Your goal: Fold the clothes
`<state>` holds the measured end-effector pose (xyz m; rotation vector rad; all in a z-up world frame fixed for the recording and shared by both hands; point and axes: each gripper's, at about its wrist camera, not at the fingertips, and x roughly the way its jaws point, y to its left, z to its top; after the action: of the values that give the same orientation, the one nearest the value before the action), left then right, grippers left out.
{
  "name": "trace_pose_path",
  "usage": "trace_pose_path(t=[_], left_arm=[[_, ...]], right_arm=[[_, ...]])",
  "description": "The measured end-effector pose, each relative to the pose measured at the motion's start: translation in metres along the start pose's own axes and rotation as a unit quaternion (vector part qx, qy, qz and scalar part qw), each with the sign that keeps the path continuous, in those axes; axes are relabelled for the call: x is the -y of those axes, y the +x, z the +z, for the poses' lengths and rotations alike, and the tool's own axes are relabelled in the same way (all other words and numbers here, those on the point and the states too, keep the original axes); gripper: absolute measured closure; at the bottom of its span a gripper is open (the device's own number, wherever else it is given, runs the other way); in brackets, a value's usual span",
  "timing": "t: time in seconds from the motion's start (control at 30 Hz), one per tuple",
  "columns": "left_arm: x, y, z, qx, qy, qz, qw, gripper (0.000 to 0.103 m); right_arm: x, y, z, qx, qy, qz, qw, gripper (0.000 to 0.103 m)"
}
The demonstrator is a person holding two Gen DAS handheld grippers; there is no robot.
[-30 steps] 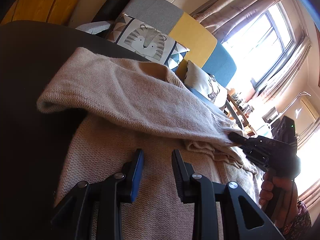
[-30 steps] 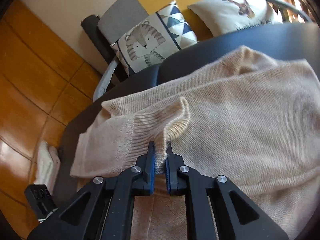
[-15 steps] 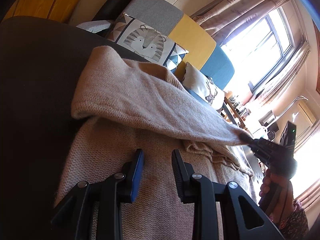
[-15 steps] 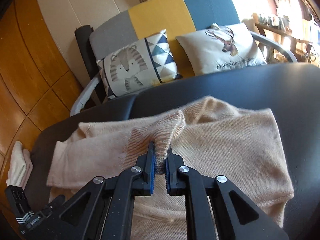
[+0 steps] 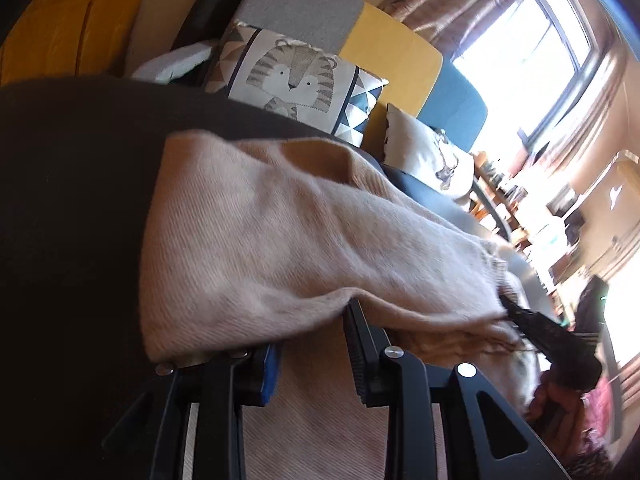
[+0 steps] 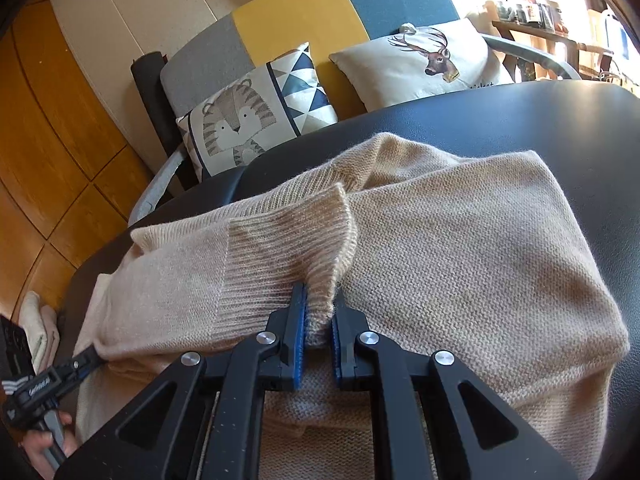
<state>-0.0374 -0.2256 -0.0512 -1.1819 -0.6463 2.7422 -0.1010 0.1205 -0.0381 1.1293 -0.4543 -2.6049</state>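
1. A black padded table (image 6: pixel 520 120) is carrying the work; its far edge is running just in front of a patchwork sofa (image 6: pixel 296 20) in grey, yellow and blue panels.
2. A beige knitted sweater (image 6: pixel 460 248) is lying across the middle of the table, its body reaching toward the near edge and its right side stopping short of the table's right edge, with bare black surface showing beyond it.
3. One sleeve (image 5: pixel 280 240) of the sweater is being carried over the body, hanging as a raised band above the lower layer; in the left wrist view it is draping over the tips of the left gripper's fingers.
4. The sleeve's ribbed cuff (image 6: pixel 292 240) is standing up in a peak at the near side of the garment.
5. The right gripper (image 6: pixel 318 332) is clamping the cuff: its blue-padded jaws are pressing on the knit from both sides with only the fabric between them.
6. The left gripper (image 5: pixel 316 344) is holding its jaws apart, gripping nothing; the sleeve's fold is resting on top of them and the body of the sweater is showing through the gap. In the right wrist view it is sitting at the sweater's left side near the table's left edge.
7. A tiger-print cushion (image 6: pixel 248 120) and a deer-print cushion (image 6: pixel 420 60) are leaning against the sofa back, beyond the table's far edge.
8. A hand (image 6: pixel 44 444) is gripping the left gripper's handle.
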Motion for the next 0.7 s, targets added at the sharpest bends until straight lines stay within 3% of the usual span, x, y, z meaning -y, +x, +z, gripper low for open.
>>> trace_pose_path(t=[0.07,0.17,0.23,0.4,0.6,0.7], left_arm=[[-0.009,-0.001,0.008,0.015,0.003,0.024,0.9996,0.074],[-0.034,-0.011,0.006,0.043,-0.043,0.077,0.9951,0.074],[-0.049,-0.018,-0.006,0.044,-0.075,0.076,0.9934,0.074],[-0.053,-0.031,-0.021,0.044,-0.068,0.093,0.9924,0.074],[-0.049,-0.04,-0.03,0.011,-0.043,0.116,0.9922,0.074],[-0.046,-0.056,-0.039,0.022,-0.031,0.145,0.9887,0.074]], right_arm=[[0.0,0.0,-0.001,0.001,0.0,-0.001,1.0,0.093],[0.0,0.0,-0.002,0.003,0.001,-0.001,1.0,0.093],[0.0,0.0,-0.003,0.003,0.0,-0.003,1.0,0.093],[-0.001,0.0,-0.002,0.003,0.001,-0.004,1.0,0.093],[0.001,0.0,-0.002,0.002,0.009,0.004,1.0,0.093],[0.003,0.001,-0.001,0.002,0.013,0.008,1.0,0.093]])
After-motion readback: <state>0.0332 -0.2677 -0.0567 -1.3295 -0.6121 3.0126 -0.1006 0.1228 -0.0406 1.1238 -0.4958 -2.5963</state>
